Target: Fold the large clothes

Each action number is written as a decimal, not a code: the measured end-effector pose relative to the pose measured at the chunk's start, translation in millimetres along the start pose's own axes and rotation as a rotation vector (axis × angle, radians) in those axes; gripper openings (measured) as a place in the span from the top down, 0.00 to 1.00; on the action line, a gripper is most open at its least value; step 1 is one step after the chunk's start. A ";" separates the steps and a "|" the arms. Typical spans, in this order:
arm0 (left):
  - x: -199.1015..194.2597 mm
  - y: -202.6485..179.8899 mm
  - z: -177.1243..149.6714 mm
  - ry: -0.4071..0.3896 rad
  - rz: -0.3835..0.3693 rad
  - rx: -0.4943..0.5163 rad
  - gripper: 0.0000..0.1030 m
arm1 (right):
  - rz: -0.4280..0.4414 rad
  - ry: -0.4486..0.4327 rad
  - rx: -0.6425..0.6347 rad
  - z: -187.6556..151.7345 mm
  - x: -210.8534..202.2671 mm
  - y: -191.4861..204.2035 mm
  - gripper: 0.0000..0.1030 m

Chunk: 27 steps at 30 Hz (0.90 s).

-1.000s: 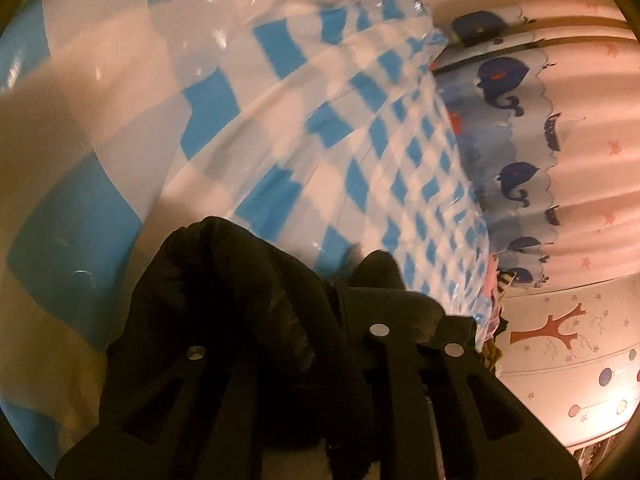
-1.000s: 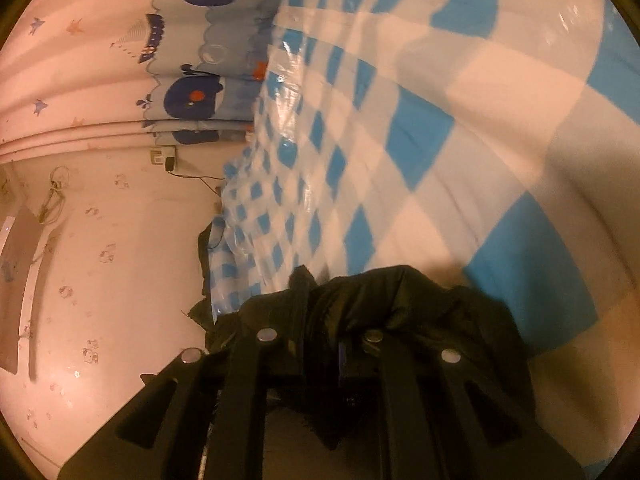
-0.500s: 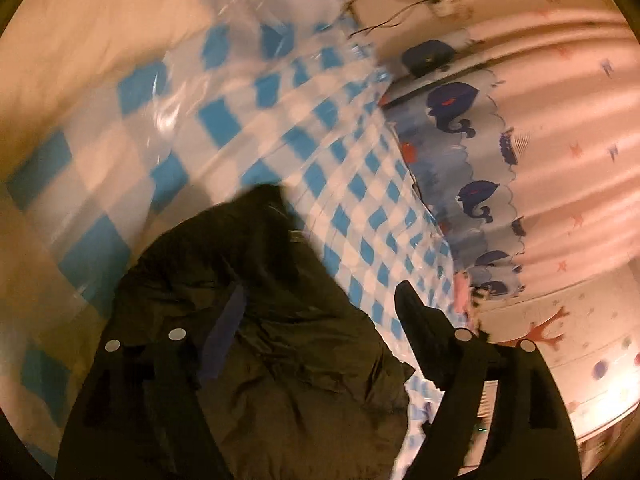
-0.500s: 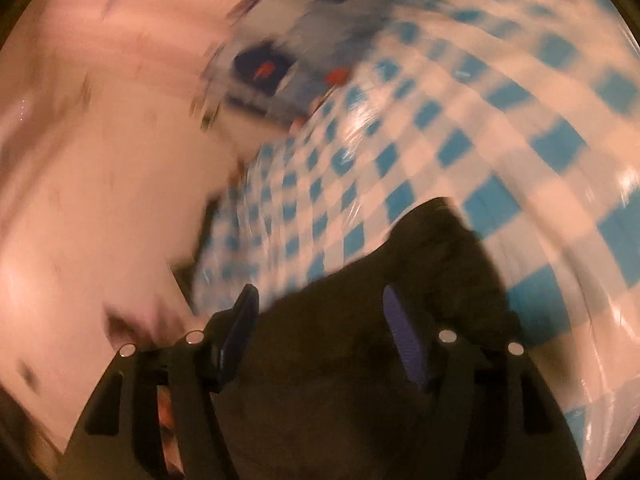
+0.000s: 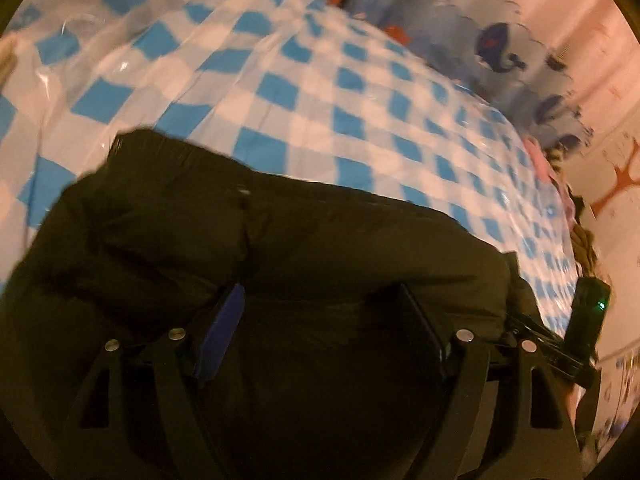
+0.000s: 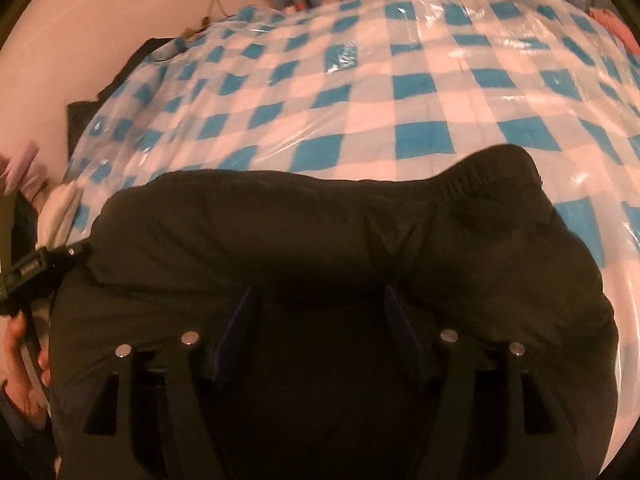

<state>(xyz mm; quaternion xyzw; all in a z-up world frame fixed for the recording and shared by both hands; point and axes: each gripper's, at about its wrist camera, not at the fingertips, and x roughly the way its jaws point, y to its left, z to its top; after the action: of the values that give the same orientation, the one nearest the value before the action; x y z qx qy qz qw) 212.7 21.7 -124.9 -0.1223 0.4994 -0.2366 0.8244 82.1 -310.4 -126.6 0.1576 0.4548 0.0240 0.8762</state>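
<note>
A large black garment lies folded in a thick bundle on the blue-and-white checked bed cover, near its front edge. It also fills the lower half of the right wrist view. My left gripper is open, with its jaws spread wide just above the garment and nothing between them. My right gripper is open too, hovering over the same bundle. The other gripper's body shows at the right edge of the left wrist view and at the left edge of the right wrist view.
The checked cover is under clear plastic film and stretches far beyond the garment. Whale-print pillows lie at the head of the bed. A pink wall with a cable runs along one side. Dark clothes hang off the bed's edge.
Both grippers were shut on the black garment a second ago. They have opened, let it go and pulled back. The garment now lies spread on the bed.
</note>
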 end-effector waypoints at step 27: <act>-69.6 82.3 -42.0 -0.149 0.055 -0.130 0.28 | -0.014 -0.142 0.077 -12.7 -46.7 -34.9 0.18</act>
<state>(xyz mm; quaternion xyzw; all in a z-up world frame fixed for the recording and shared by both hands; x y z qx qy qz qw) 170.7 129.4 -127.4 -0.1790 0.4540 -0.1710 0.8559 41.1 -348.9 -107.0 0.1895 0.3934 -0.0110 0.8995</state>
